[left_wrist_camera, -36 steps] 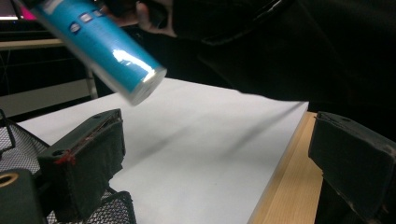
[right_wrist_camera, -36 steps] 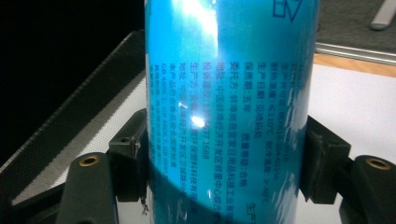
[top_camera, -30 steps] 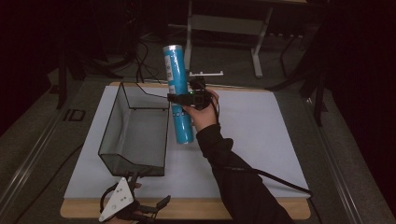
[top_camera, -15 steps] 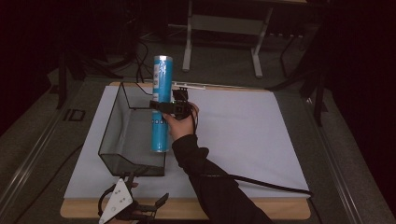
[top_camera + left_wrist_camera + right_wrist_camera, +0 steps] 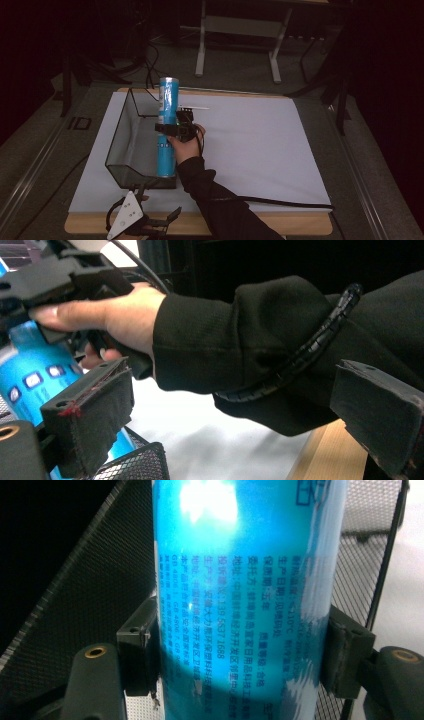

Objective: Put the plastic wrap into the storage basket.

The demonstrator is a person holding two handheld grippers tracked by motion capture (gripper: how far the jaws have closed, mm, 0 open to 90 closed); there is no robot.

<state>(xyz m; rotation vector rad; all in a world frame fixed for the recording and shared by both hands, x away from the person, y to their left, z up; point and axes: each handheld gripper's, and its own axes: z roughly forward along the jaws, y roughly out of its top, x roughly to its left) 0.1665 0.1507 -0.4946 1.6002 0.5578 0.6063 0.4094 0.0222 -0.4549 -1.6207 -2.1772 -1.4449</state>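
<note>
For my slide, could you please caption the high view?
Right claw lowers an upright blue can into the mesh basket.

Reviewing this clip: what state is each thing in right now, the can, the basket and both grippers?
blue can: upright, gripped mid-body, lower end inside the basket.
mesh basket: upright on the white table, open-topped.
right gripper: shut on the can.
left gripper: open, holding nothing, at the table's near edge.

Tall blue can point(image 5: 167, 127), upright, over mesh basket point(image 5: 131, 145)
</note>
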